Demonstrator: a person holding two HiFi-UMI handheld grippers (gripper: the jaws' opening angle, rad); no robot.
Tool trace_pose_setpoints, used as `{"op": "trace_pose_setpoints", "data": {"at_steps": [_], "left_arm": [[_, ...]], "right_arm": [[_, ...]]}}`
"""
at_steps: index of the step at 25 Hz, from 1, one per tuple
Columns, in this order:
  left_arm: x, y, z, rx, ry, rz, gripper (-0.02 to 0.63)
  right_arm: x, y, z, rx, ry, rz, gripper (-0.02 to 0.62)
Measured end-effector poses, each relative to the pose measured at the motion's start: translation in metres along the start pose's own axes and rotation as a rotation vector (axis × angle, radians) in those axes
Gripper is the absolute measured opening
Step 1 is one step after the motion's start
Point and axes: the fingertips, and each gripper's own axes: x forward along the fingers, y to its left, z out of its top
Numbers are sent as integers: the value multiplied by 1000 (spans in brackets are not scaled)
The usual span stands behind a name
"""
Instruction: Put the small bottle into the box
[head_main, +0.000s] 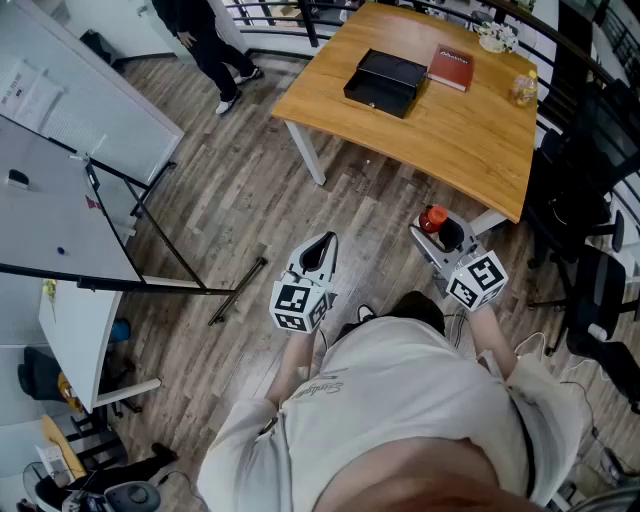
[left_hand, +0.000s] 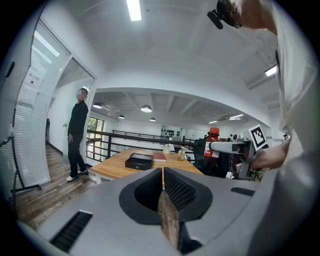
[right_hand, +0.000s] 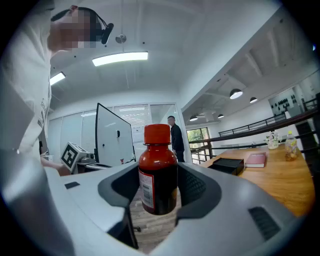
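Low at left, the grey left gripper (left_hand: 162, 187) hangs pressed together, empty. Ahead, the black rectangular box (head_main: 385, 83) sits on the wooden table (head_main: 455, 135), well apart from the right gripper (head_main: 433, 233) pinching the small red-capped bottle (right_hand: 158, 175). This looks like the carry step, and next the bottle must travel over the box.

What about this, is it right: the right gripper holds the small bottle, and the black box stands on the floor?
Not quite. The right gripper holds the small bottle, but the black box stands on the wooden table, not the floor, as the head view shows.
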Motion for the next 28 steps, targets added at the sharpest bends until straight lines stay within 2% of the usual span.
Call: {"op": "trace_pose_setpoints", "data": {"at_steps": [8,15,19,25,28], "left_arm": [[-11,8,0,-38,-38,-19,20],[-2,7,-29,-115,0,-48,20],[14,13,-29,-105,3,-69,20],[40,31,-30,-145,18,-41,20],[46,52,-28,-141,54,-7,20]], "right_arm": [[4,17,-1,-18,21,-10,216],[-3,22,-9,4,57,-51,217],[5,9,-14,21,82,-64,216],[37,-6,-21,-1,117,-12,217],[62,-22,-30,31,114,2,217]]}}
